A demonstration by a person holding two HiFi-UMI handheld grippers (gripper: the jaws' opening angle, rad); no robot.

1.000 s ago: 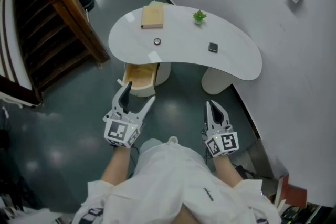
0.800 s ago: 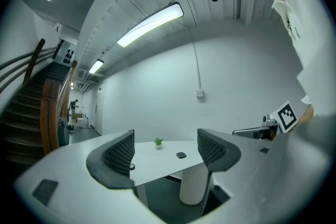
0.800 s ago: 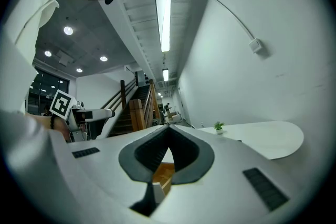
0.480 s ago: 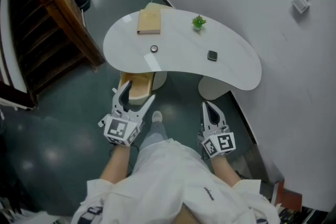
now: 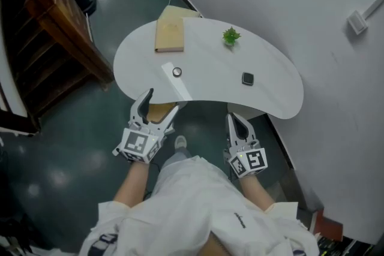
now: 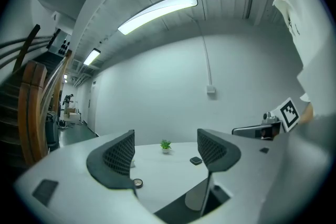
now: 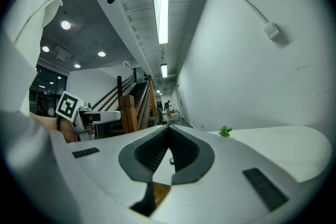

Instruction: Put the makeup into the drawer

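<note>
**Both grippers empty, makeup on the table**

Head view: the left gripper (image 5: 162,101) has its jaws spread wide and holds nothing, its tips at the edge of the white table (image 5: 273,99). The right gripper (image 5: 234,119) has its jaws together. A round tin (image 5: 177,72) and a dark compact (image 5: 248,78) lie on the tabletop, well apart, near a book (image 5: 170,36) and a plant (image 5: 231,36). The wooden drawer (image 5: 157,112) shows under the table edge, with most of its inside hidden.

Left gripper view: the wide gap between the jaws is empty, and the tin, compact and plant lie beyond it.

Right gripper view: the jaw tips meet and grip nothing.
</note>
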